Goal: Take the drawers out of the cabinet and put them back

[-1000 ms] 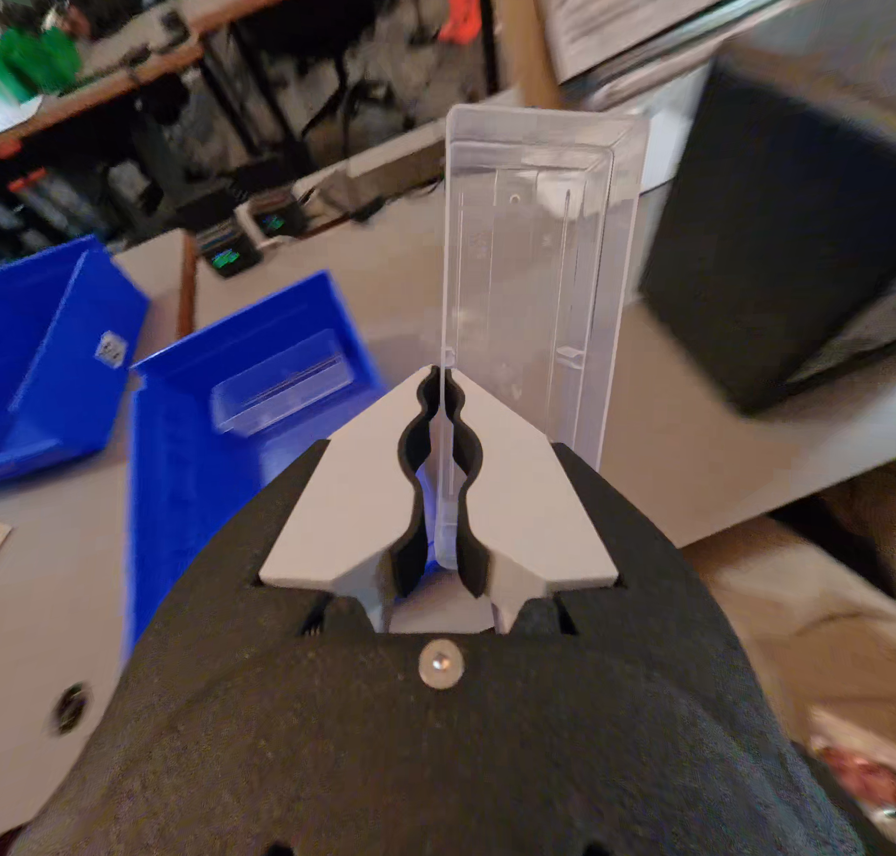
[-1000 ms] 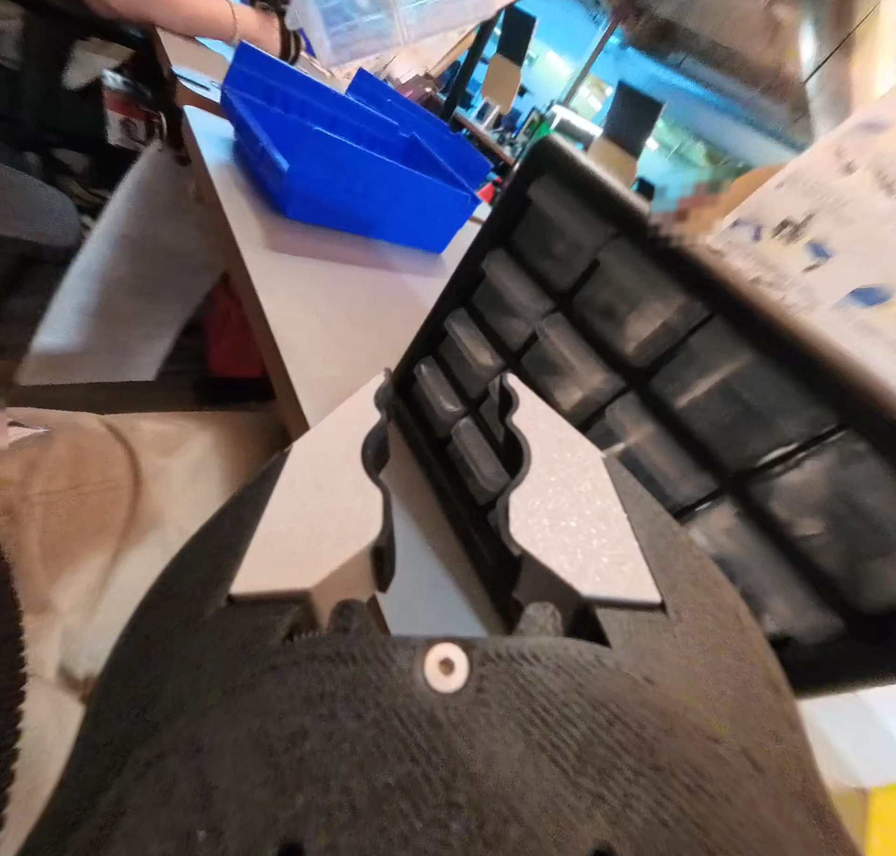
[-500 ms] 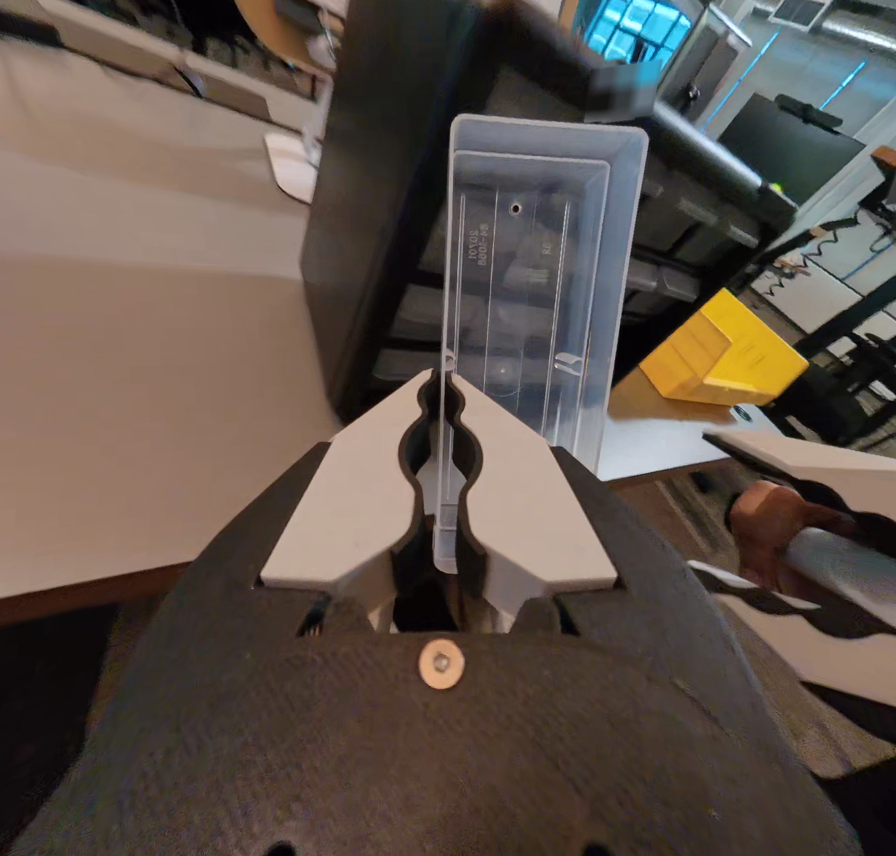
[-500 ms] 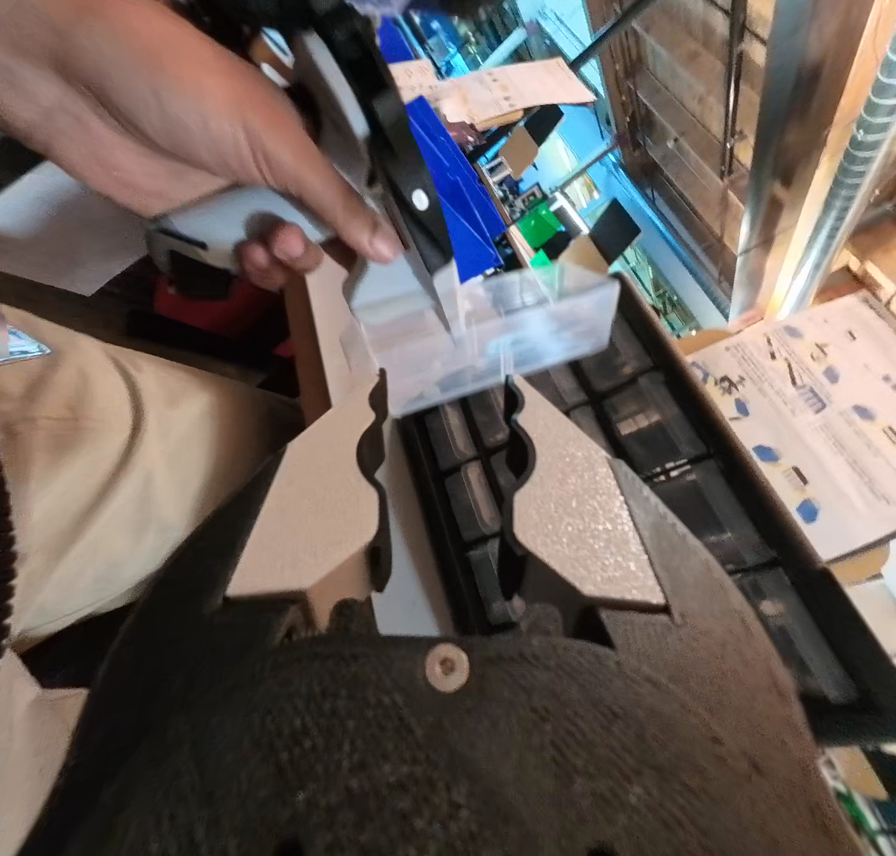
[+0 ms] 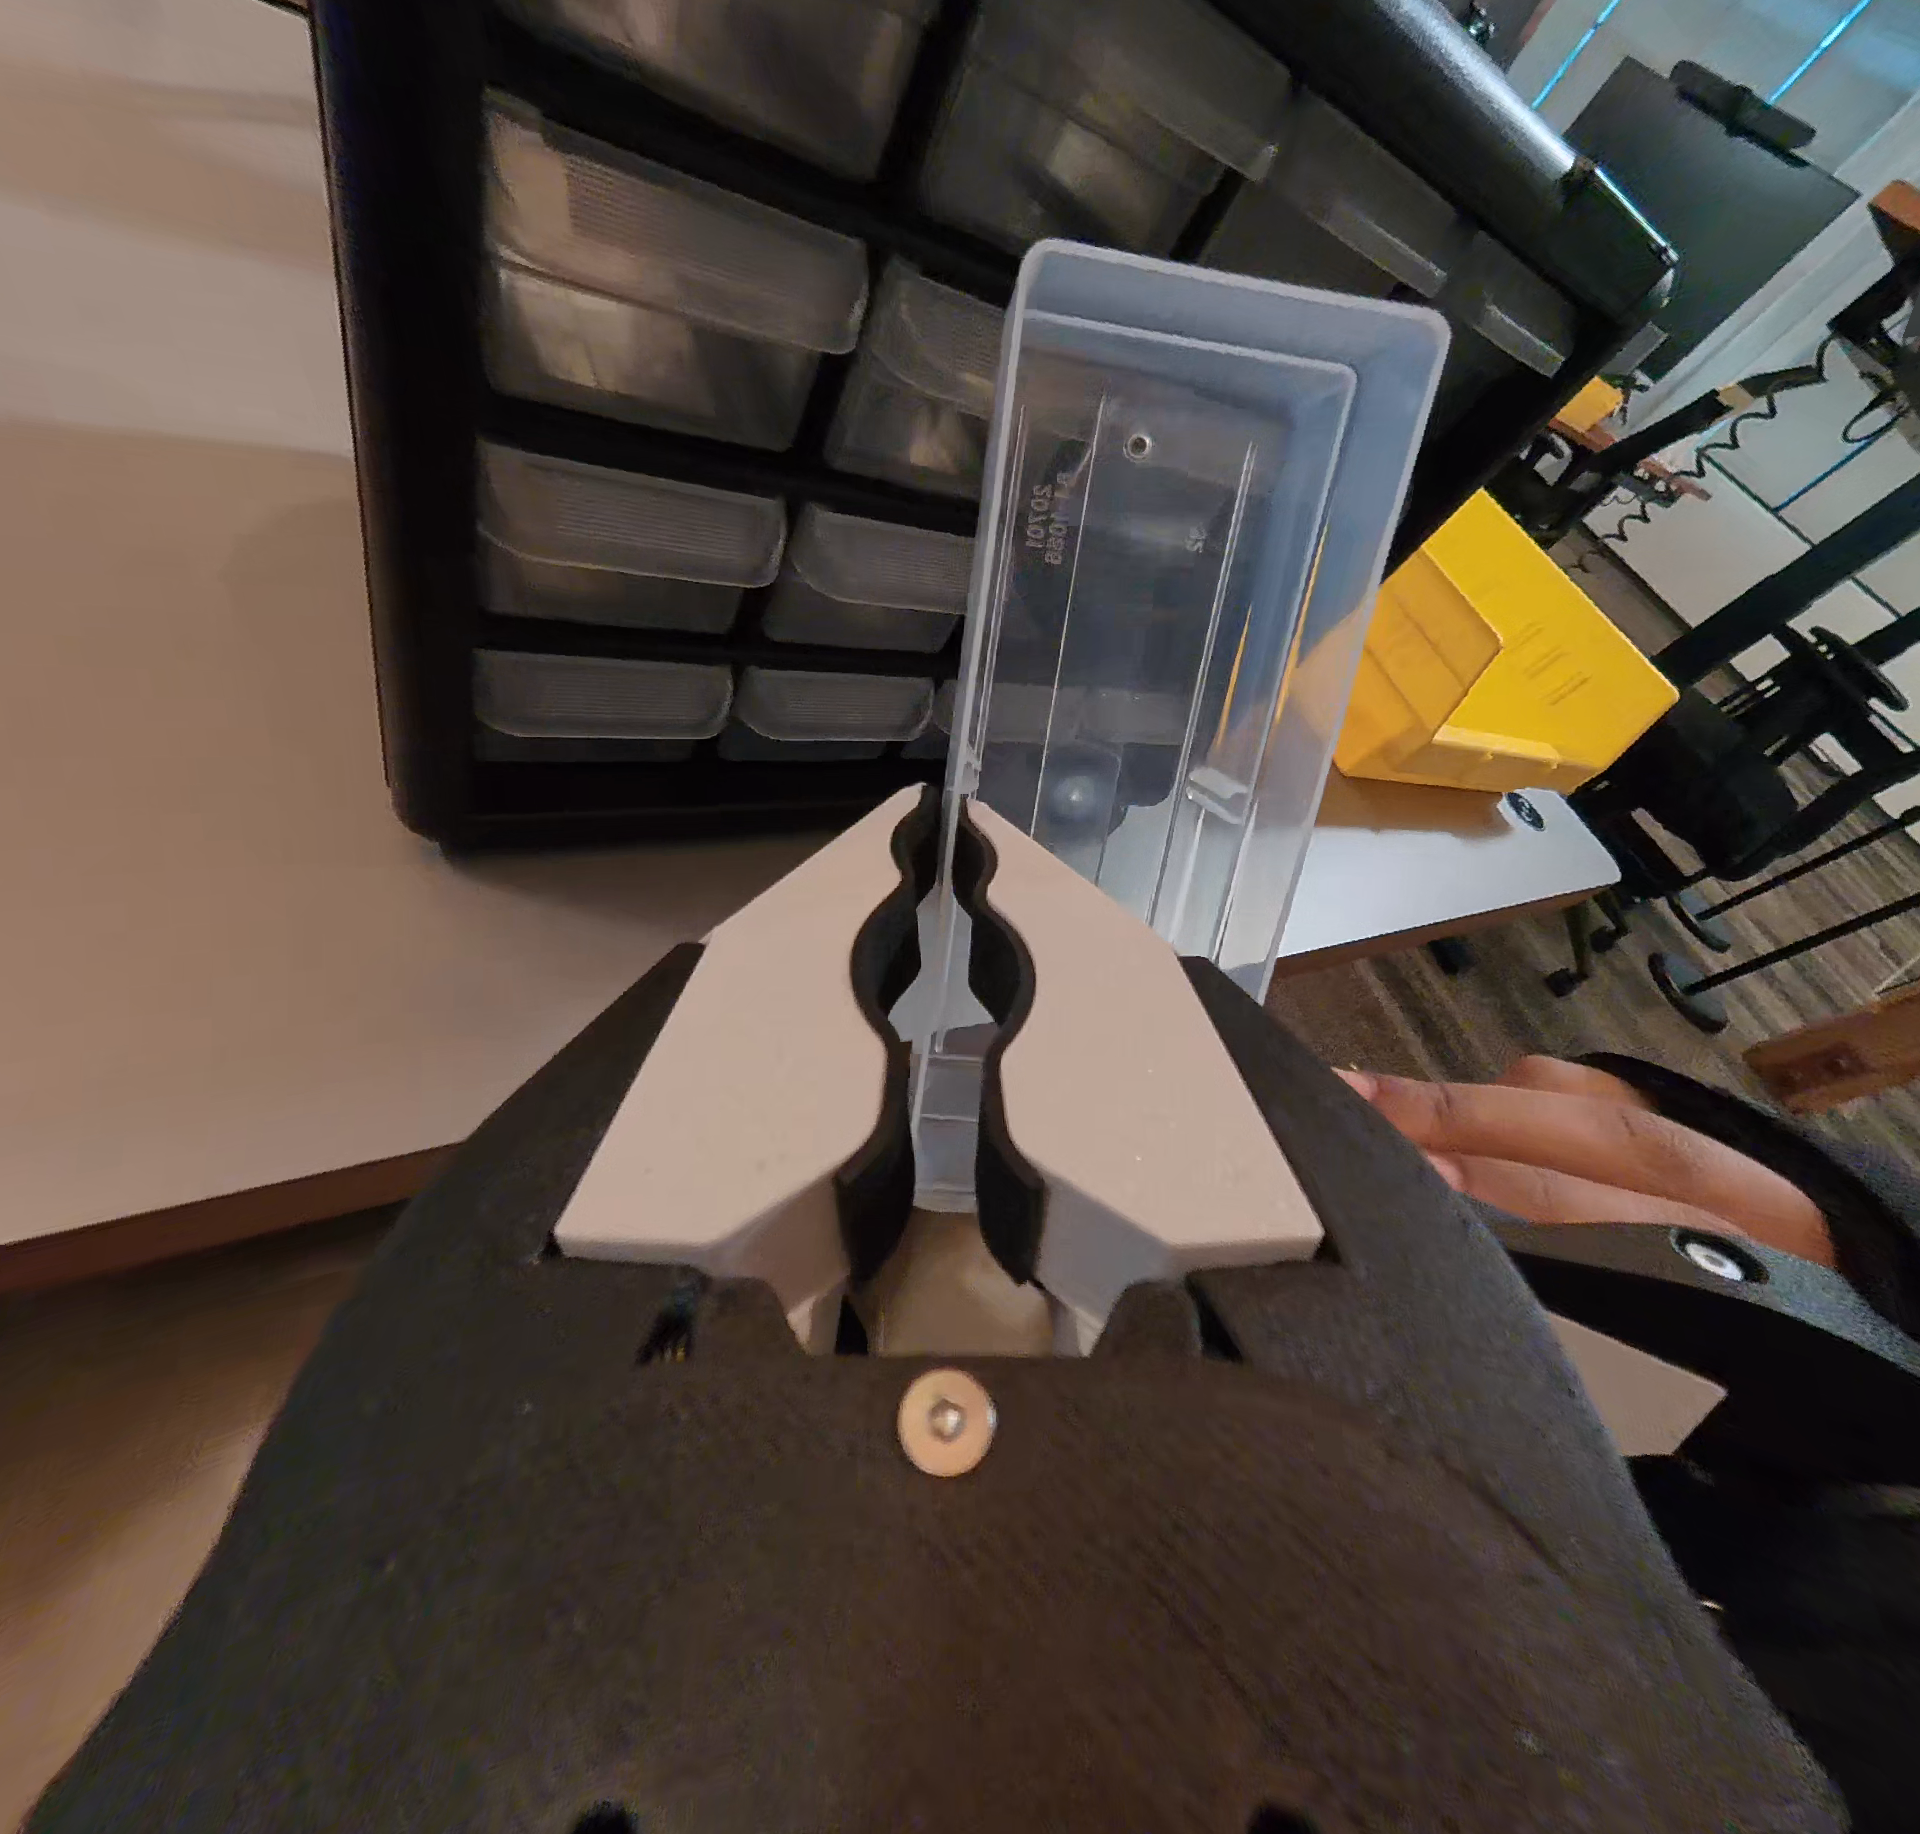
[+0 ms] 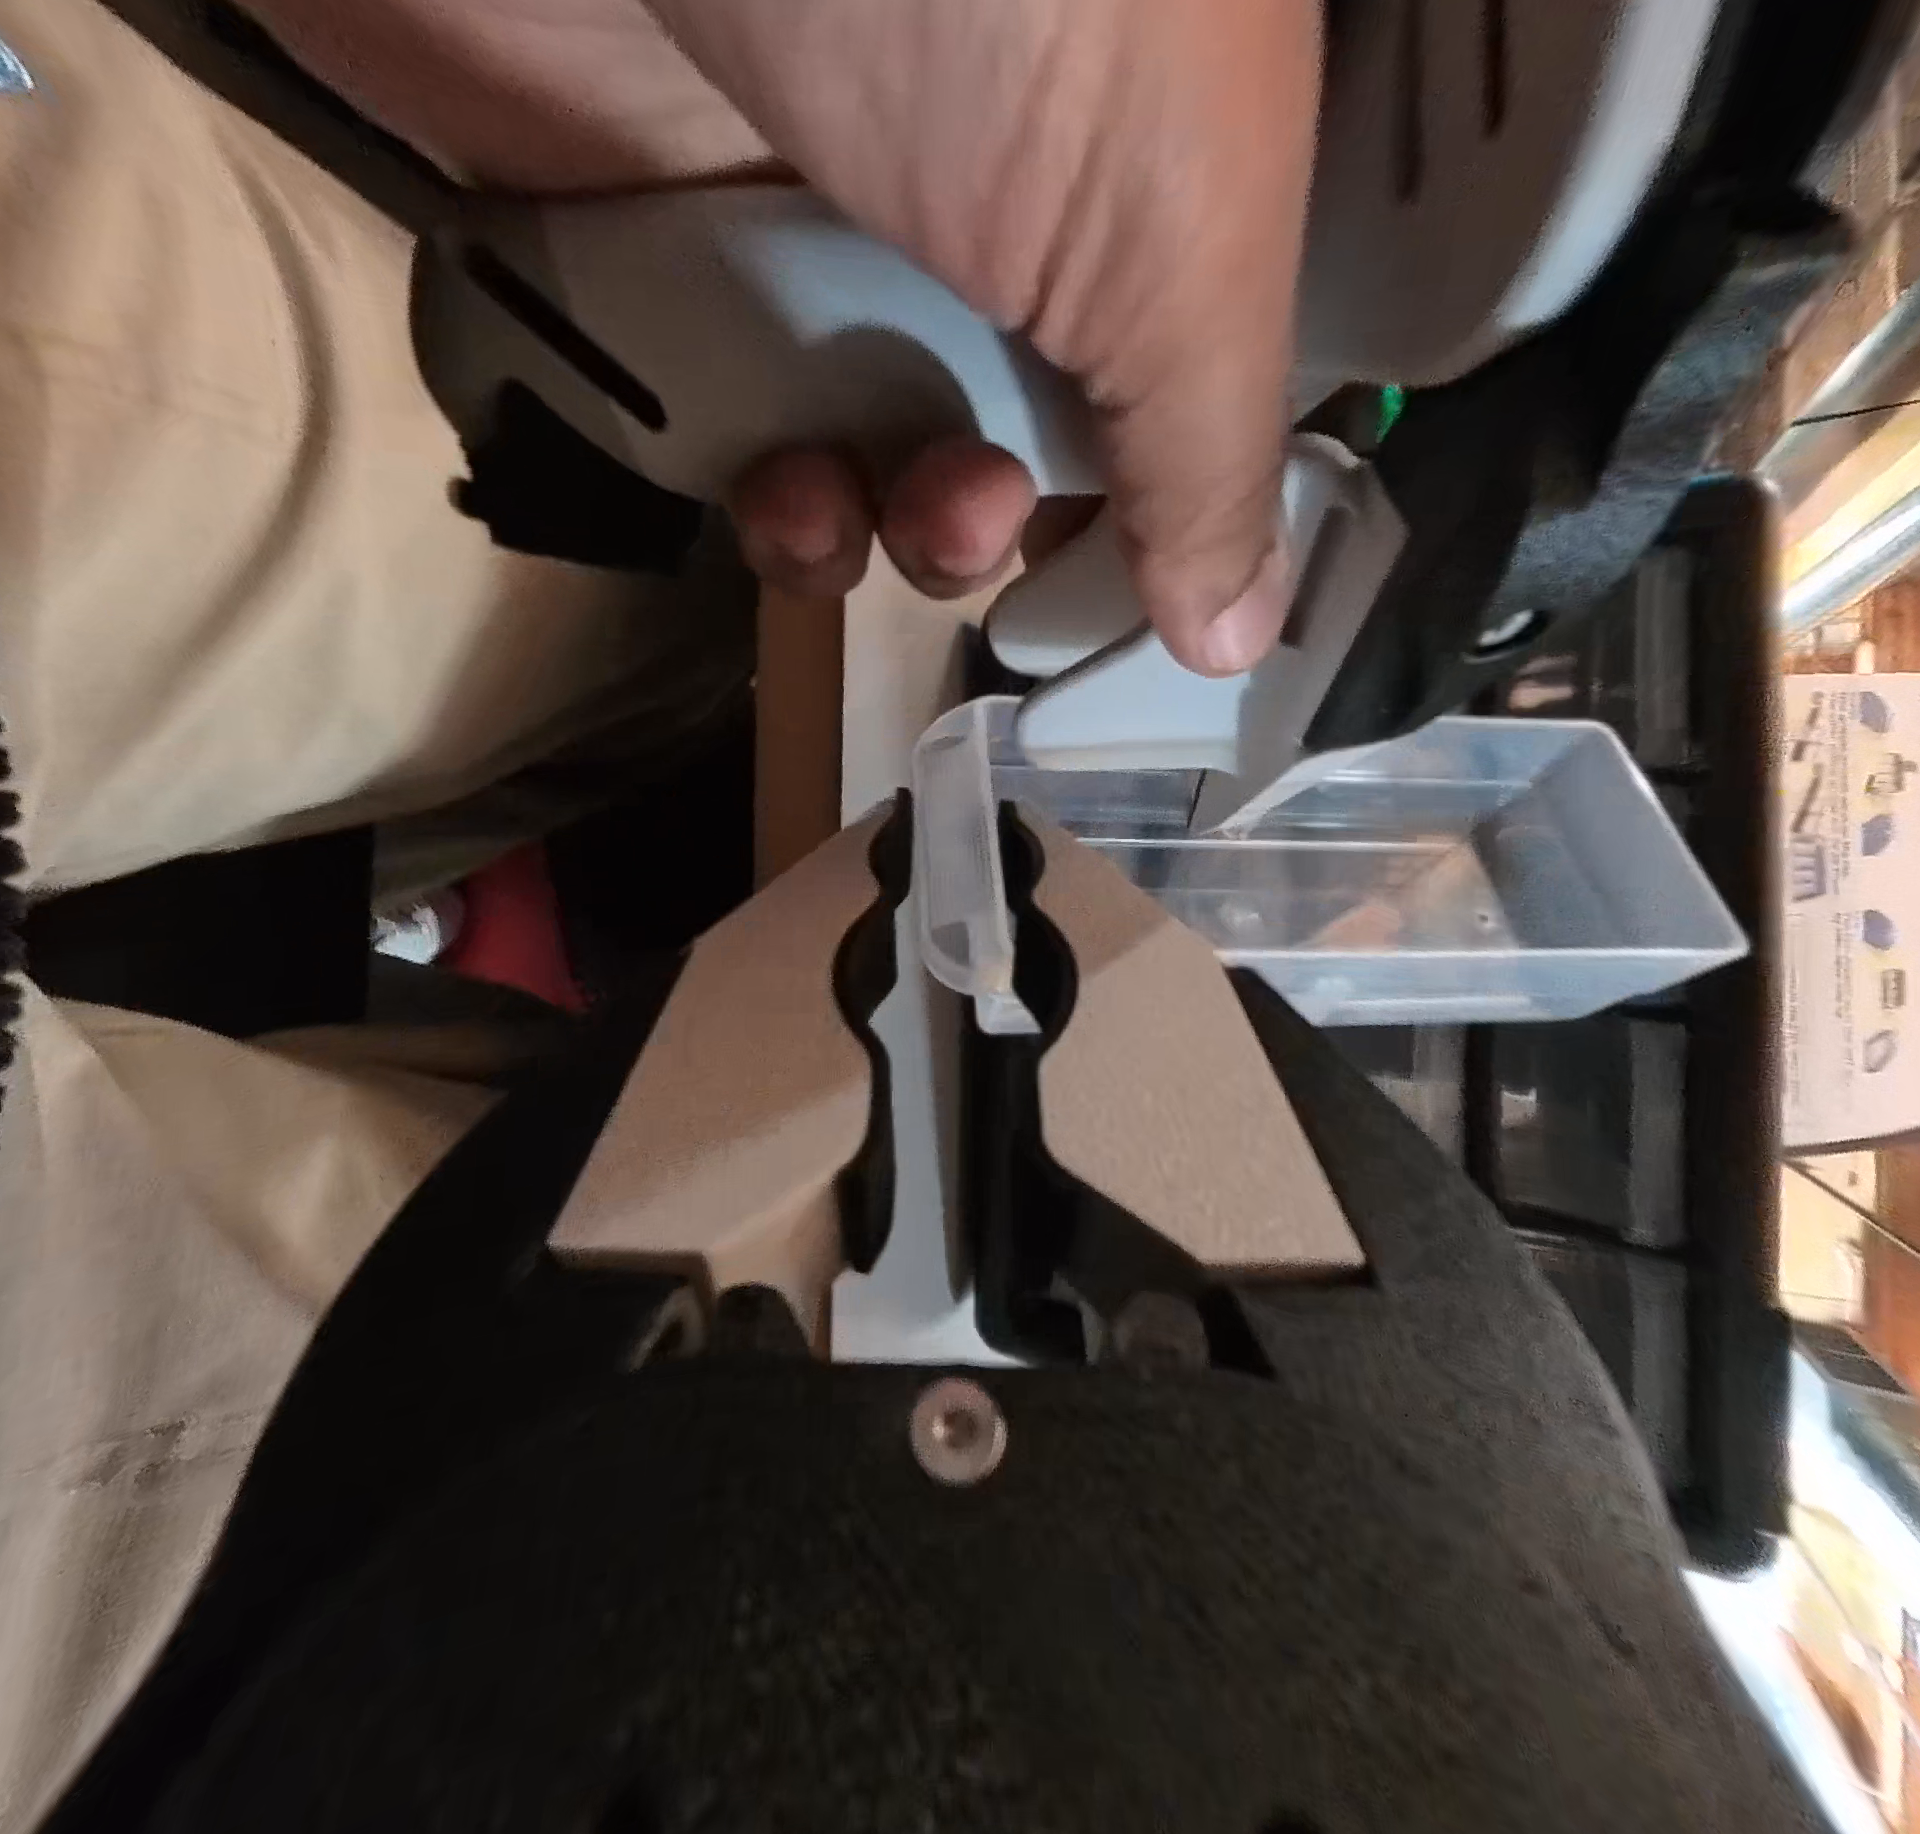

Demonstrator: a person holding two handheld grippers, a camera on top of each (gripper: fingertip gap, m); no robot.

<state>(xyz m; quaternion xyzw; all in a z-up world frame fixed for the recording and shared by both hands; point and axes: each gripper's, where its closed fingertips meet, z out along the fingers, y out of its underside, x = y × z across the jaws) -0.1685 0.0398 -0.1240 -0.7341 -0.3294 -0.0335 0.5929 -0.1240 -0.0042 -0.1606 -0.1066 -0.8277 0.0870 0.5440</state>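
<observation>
Fingers of our left gripper (image 5: 943, 828) pinch the clear drawer (image 5: 1174, 589) by its side wall, at 12 o'clock before the cabinet (image 5: 436, 413); our right gripper (image 6: 956, 828) brackets its front lip without visibly clamping. We level it, then slide it in.

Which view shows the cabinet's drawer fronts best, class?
The left wrist view: the cabinet faces the camera, rows of drawer fronts sharp, though the held drawer covers some. The right wrist view shows only a dark, blurred strip of it behind the drawer and hand.
</observation>
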